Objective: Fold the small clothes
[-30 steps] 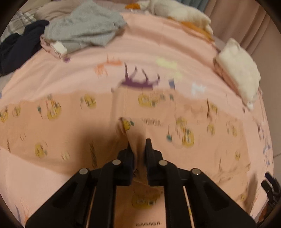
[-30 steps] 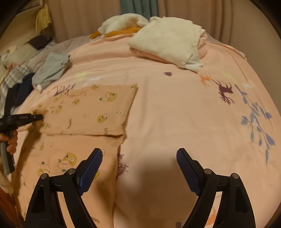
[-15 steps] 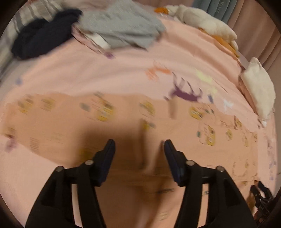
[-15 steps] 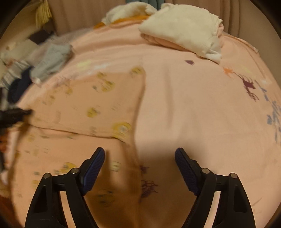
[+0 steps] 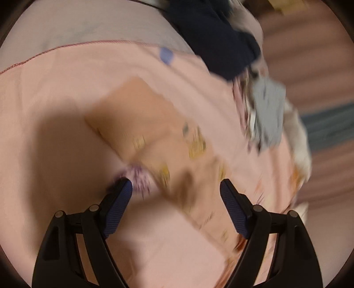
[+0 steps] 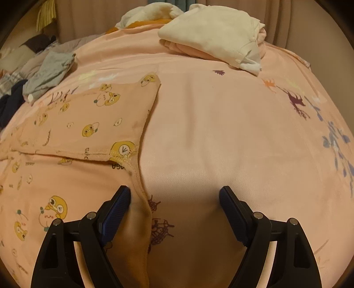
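Right gripper: jaws spread wide, holding nothing; its left finger rests on or just above the stitched side edge of the peach cartoon-print garment. Left gripper: also wide open and empty, hovering over the same garment; that view is motion-blurred, details unreliable.

The garment lies flat on the pink bedspread, one panel already folded across the lower layer, its hem just ahead of the right gripper.

Handling, as a judgement: thin knit, light, limp, no stiffness; it will sag and drag on the fleecy spread. Best hold looks like the doubled, stitched hem or a corner, where the fabric is thickest and both layers pinch together.

Count, all beyond the garment: one folded stack, cream piece over pink, far right; one grey garment, far left; one dark navy garment beside it; one loose cream-and-orange heap farthest back. Two grippers.
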Action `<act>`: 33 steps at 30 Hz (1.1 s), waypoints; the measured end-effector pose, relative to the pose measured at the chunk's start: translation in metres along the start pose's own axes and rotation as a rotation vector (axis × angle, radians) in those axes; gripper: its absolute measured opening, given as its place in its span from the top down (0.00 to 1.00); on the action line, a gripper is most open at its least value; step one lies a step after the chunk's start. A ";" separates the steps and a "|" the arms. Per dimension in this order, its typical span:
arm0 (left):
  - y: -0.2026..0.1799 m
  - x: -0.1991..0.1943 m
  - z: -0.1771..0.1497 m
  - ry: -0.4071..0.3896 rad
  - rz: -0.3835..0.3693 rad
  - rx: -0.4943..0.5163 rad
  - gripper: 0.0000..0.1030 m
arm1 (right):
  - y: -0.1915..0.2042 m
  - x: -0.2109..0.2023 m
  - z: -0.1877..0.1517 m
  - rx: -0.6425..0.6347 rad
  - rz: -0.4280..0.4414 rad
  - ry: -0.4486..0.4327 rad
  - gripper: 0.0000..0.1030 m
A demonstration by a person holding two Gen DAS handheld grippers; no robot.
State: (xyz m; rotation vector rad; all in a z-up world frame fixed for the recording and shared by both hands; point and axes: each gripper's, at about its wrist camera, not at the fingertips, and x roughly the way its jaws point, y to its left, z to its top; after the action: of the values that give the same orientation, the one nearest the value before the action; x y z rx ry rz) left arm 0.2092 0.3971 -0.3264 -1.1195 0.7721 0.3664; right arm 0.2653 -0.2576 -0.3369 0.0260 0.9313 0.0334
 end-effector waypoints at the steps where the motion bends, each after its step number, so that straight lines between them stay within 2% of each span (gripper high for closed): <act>1: 0.002 -0.001 0.005 -0.029 0.005 -0.021 0.20 | 0.000 0.000 0.000 0.001 0.002 -0.003 0.20; 3: 0.005 -0.001 0.015 -0.102 0.034 -0.047 0.23 | 0.002 0.001 0.000 -0.006 -0.006 -0.004 0.19; 4: 0.007 0.001 0.018 -0.135 0.056 -0.065 0.33 | 0.004 0.001 0.000 -0.008 -0.009 -0.004 0.18; 5: 0.006 0.002 0.017 -0.161 0.092 -0.064 0.53 | 0.004 0.001 0.000 -0.007 -0.009 -0.005 0.18; 6: 0.002 0.003 0.020 -0.172 0.125 -0.047 0.62 | 0.003 0.002 0.000 -0.004 -0.006 -0.009 0.17; 7: -0.003 0.005 0.019 -0.177 0.173 -0.004 0.79 | 0.003 0.002 0.000 -0.001 -0.003 -0.012 0.16; 8: -0.009 0.006 0.014 -0.182 0.219 0.059 0.86 | 0.003 0.002 0.000 0.002 -0.001 -0.015 0.15; 9: -0.013 0.005 0.010 -0.197 0.237 0.096 0.86 | 0.004 0.003 0.000 0.002 0.000 -0.016 0.15; 11: -0.022 0.000 0.000 -0.231 0.257 0.157 0.94 | 0.005 0.003 0.000 -0.002 -0.004 -0.015 0.14; 16: -0.053 -0.023 -0.017 -0.276 0.170 0.215 0.95 | 0.004 0.002 -0.001 0.004 0.008 -0.022 0.13; 18: -0.084 -0.025 -0.024 -0.299 0.145 0.281 0.95 | 0.004 0.002 -0.001 0.002 0.007 -0.026 0.13; 20: -0.122 -0.023 -0.037 -0.292 0.128 0.388 0.95 | 0.004 0.003 -0.001 0.004 0.013 -0.027 0.12; 22: -0.153 -0.022 -0.063 -0.280 0.077 0.471 0.95 | 0.004 0.003 -0.001 0.006 0.027 -0.027 0.10; 25: -0.204 -0.009 -0.122 -0.200 -0.049 0.580 0.95 | 0.006 0.004 -0.002 -0.001 0.024 -0.031 0.09; 27: -0.239 0.010 -0.172 -0.103 -0.137 0.657 0.95 | 0.005 0.004 -0.002 0.002 0.029 -0.032 0.09; 28: -0.260 0.026 -0.207 -0.013 -0.185 0.709 0.94 | 0.004 0.003 -0.002 0.005 0.033 -0.033 0.08; 31: -0.289 0.063 -0.276 0.206 -0.256 0.801 0.86 | 0.004 0.003 -0.002 0.008 0.039 -0.037 0.08; 33: -0.293 0.080 -0.295 0.300 -0.230 0.823 0.69 | 0.004 0.003 -0.002 0.006 0.040 -0.036 0.07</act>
State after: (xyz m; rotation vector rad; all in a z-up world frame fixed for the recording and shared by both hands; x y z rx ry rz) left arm 0.3378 0.0002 -0.2531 -0.4700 0.9232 -0.3131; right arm 0.2657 -0.2531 -0.3407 0.0511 0.8945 0.0669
